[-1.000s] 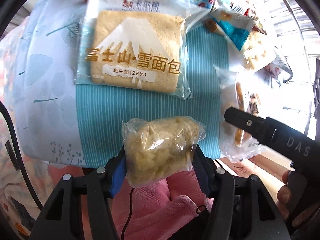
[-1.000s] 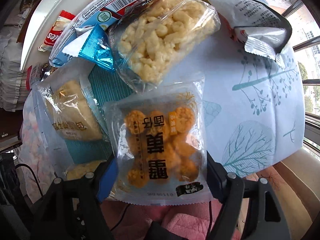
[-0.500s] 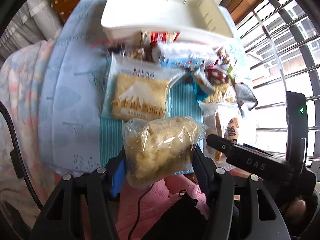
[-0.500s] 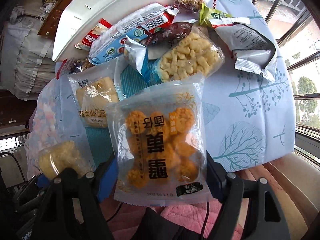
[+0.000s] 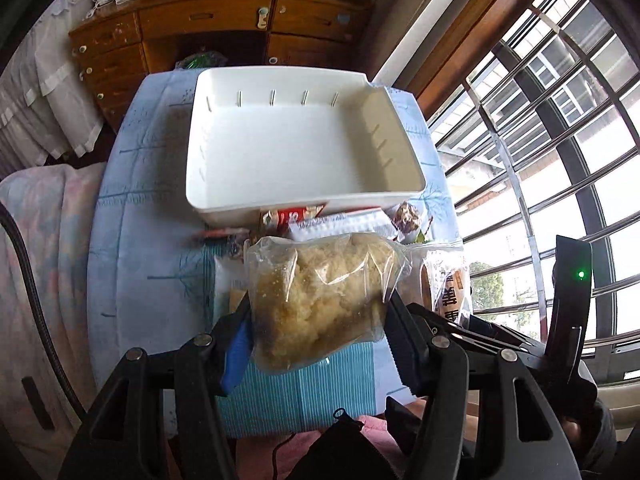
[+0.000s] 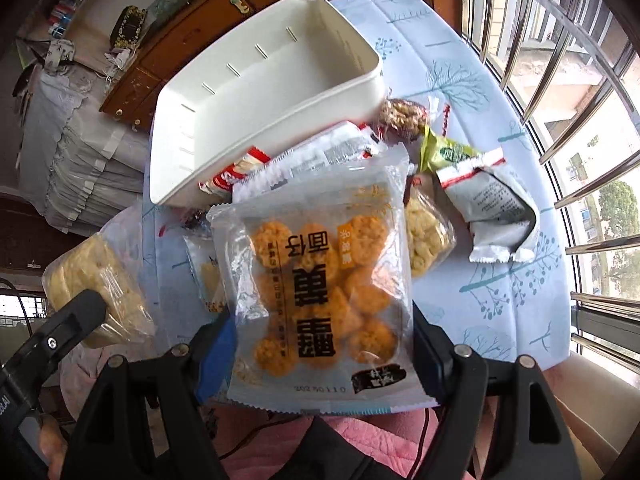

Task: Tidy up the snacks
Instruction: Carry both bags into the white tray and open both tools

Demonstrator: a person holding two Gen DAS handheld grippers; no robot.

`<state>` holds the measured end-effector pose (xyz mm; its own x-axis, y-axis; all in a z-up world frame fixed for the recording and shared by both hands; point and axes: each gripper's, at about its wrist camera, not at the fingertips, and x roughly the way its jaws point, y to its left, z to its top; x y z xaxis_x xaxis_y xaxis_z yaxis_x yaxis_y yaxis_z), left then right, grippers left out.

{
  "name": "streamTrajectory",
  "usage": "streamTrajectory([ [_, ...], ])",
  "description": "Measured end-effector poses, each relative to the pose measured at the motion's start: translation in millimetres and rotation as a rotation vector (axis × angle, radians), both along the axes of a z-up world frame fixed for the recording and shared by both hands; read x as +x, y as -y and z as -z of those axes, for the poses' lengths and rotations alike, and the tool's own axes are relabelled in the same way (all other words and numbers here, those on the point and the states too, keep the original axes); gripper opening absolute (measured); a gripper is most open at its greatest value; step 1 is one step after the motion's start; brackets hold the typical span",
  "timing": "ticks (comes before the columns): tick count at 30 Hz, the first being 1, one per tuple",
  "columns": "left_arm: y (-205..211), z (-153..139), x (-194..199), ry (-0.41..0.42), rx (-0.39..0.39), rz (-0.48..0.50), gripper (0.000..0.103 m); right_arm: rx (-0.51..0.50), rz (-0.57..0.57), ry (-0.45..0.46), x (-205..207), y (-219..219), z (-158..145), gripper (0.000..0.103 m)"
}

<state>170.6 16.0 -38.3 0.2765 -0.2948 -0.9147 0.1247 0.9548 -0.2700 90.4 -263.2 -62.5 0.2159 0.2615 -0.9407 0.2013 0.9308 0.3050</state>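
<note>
My left gripper point(image 5: 320, 332) is shut on a clear bag of pale puffed-rice snack point(image 5: 320, 296), held above the table's near edge; the bag also shows in the right wrist view point(image 6: 94, 284). My right gripper point(image 6: 320, 344) is shut on a clear pack of orange round crackers point(image 6: 320, 288), seen edge-on in the left wrist view point(image 5: 444, 280). An empty white plastic bin point(image 5: 304, 148) stands at the far end of the table point(image 6: 248, 92). Several loose snack packs point(image 6: 304, 160) lie in a heap just in front of the bin.
The table has a pale blue tree-print cloth point(image 5: 140, 216) and a blue striped mat point(image 5: 296, 396). A silver pouch point(image 6: 496, 208), a green pack point(image 6: 444, 152) and a puffed-corn bag point(image 6: 424, 236) lie at the right. A wooden dresser point(image 5: 224, 24) stands behind; window bars point(image 6: 560, 60) on the right.
Both grippers have lifted and pulled back with their packs. The view has tilted up, so the whole white bin and the dresser now show.
</note>
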Motion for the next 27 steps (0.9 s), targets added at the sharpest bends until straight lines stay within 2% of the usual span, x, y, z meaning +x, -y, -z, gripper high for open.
streamTrajectory([
  [7,-13.6,-16.2,43.2,0.106,-0.040,0.042,0.058,-0.022,-0.006,0.110,39.7,-27.5,-19.1,0.077],
  [13,-25.2,-14.7,76.2,0.190,-0.101,0.071,0.058,-0.033,0.006,0.194,68.9,-42.0,-25.8,0.077],
  [16,-28.0,-8.5,91.9,0.222,-0.131,0.102,0.059,-0.051,0.018,0.235,83.5,-46.1,-26.8,0.078],
  [27,-51.4,35.7,142.1,0.237,-0.208,0.129,0.059,-0.083,0.071,0.307,132.8,-55.3,-19.2,0.079],
])
